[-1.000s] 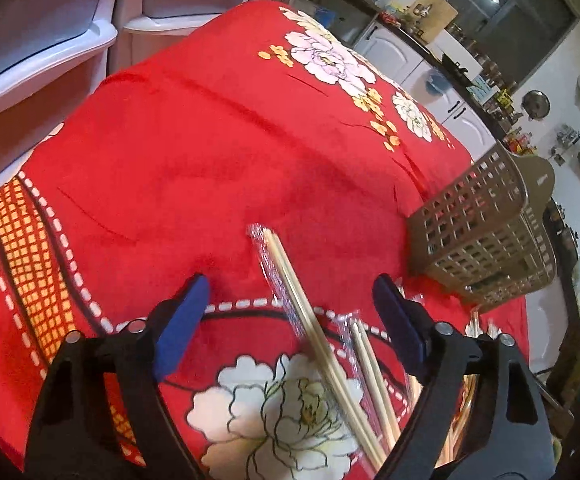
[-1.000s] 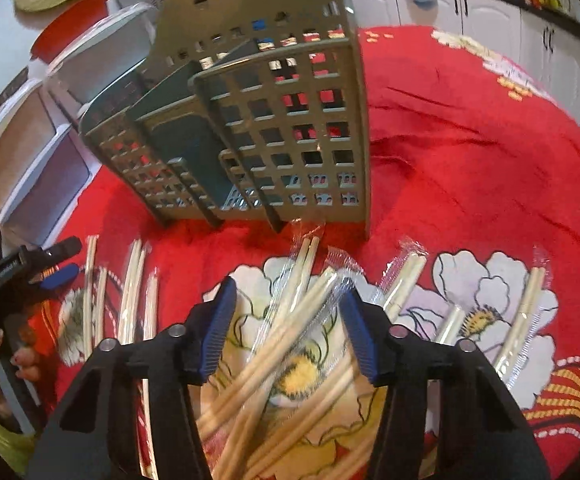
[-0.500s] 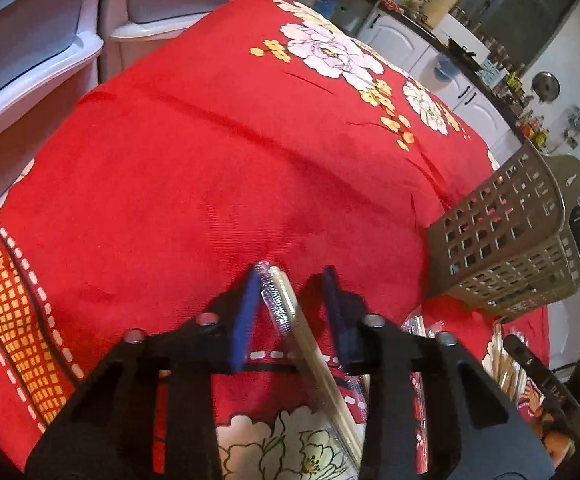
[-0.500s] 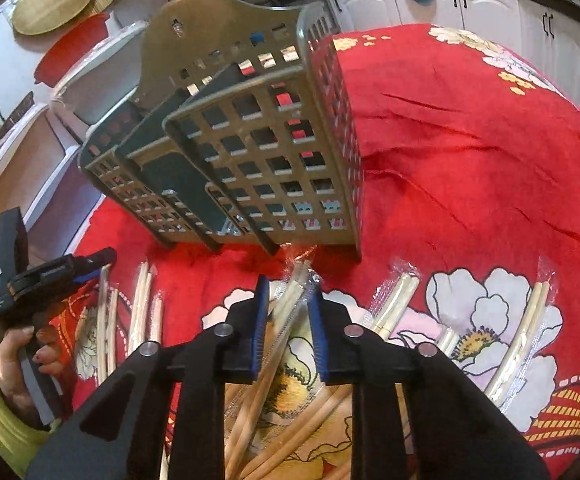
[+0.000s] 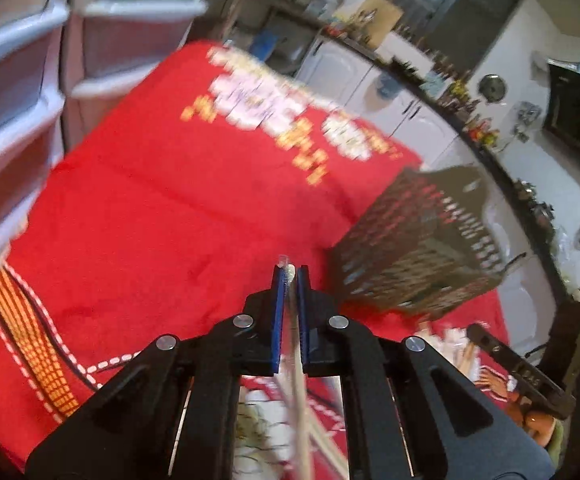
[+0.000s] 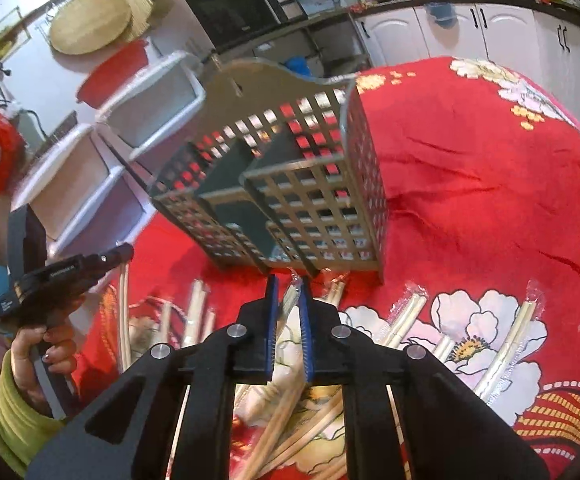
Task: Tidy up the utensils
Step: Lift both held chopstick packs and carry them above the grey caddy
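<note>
In the left wrist view, the left tongs [image 5: 290, 276] were clamped on a wrapped pair of chopsticks [image 5: 294, 344], whose tip poked out just past the blue pads [image 5: 277, 312] while the rest ran back between the black arms. Below the tongs lay the table [image 5: 150, 208], covered in a red flowered cloth. Ahead and to the right of the tongs stood a grey lattice utensil basket [image 5: 417, 252], blurred by motion. Beyond the table's left edge were white plastic drawers [image 5: 14, 92]. In the right wrist view, the right tongs [image 6: 289, 284] were pinched shut on another wrapped chopstick pair [image 6: 290, 300], its wrapper end showing between the pads. Straight ahead of these tongs, just beyond the tips, stood the same basket [image 6: 321, 208], its divided compartments facing the camera. More wrapped chopsticks [image 6: 505, 352] lay scattered on the cloth right and left of the tongs. Far left, a hand [image 6: 46, 340] in a green sleeve gripped the other tool.
</note>
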`<state>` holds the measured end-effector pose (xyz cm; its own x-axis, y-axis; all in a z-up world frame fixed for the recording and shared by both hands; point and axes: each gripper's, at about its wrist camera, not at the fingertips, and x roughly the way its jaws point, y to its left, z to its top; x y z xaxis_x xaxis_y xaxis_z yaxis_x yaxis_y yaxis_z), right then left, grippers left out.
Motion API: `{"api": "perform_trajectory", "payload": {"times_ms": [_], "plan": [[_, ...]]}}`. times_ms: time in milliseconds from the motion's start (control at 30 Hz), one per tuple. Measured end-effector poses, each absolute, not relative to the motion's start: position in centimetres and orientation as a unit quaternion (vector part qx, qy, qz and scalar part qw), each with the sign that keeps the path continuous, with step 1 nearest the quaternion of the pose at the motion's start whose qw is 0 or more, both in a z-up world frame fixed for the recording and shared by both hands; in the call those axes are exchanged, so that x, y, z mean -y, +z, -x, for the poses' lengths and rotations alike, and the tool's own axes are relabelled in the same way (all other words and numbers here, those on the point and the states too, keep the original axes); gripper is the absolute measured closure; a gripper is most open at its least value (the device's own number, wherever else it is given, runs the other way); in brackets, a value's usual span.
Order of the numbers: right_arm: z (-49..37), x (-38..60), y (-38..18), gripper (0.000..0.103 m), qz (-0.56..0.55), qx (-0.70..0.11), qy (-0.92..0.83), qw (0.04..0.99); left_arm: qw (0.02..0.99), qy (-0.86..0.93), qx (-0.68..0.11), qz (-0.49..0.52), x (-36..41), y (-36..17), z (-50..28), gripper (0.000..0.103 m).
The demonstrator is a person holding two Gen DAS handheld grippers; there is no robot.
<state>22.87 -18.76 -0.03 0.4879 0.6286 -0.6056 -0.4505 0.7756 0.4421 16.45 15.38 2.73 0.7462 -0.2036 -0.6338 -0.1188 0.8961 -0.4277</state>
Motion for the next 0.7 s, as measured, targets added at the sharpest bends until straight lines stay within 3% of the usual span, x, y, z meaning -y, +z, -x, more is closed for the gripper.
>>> {"api": "perform_trajectory", "payload": {"times_ms": [300, 700], "plan": [[-20.0, 19.8, 6.1, 0.096, -0.103, -0.327, 0.345, 0.874, 0.937, -0.063, -0.285, 0.192, -12.1, 9.4, -14.1, 0.102], [-17.8, 21.3, 13.2, 0.098, -0.073, -0.242, 0.345, 0.904, 0.957, -0.085, -0.233, 0.153, -8.5, 14.6, -14.8, 0.102]]}}
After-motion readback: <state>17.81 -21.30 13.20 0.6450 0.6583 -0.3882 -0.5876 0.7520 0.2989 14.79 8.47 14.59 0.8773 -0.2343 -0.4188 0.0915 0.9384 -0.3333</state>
